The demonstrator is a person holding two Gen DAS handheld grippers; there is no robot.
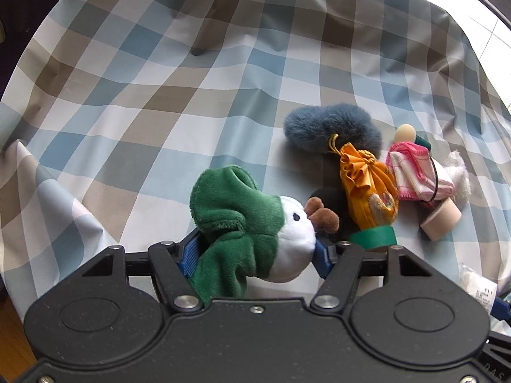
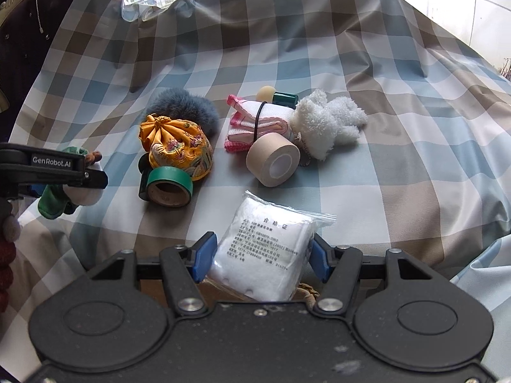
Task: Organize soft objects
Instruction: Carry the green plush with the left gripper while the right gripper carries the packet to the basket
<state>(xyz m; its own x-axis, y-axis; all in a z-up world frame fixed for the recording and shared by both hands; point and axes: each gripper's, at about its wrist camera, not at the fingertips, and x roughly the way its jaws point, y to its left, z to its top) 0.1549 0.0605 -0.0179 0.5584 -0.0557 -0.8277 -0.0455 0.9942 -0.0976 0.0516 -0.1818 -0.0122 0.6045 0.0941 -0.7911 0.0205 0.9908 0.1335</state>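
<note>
- At the lower centre of the left wrist view, the left gripper (image 1: 255, 252) has its jaws clamped on a green-and-white plush toy with brown antlers (image 1: 252, 223); a fluffy blue-grey pompom (image 1: 332, 127) lies upper right on the checked cloth surface (image 1: 159, 79).
- Lower centre of the right wrist view, the right gripper (image 2: 260, 255) has its jaws clamped on a clear bag of white cotton (image 2: 268, 249); an orange embroidered pouch (image 2: 175, 146) lies just above a green tape roll (image 2: 169, 185).

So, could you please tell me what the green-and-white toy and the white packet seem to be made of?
Green-and-white toy: plush fabric, apparently, with a short matte fuzzy pile. White packet: glossy clear plastic bag, glinting along its seal, over something white and fibrous, possibly cotton.
</note>
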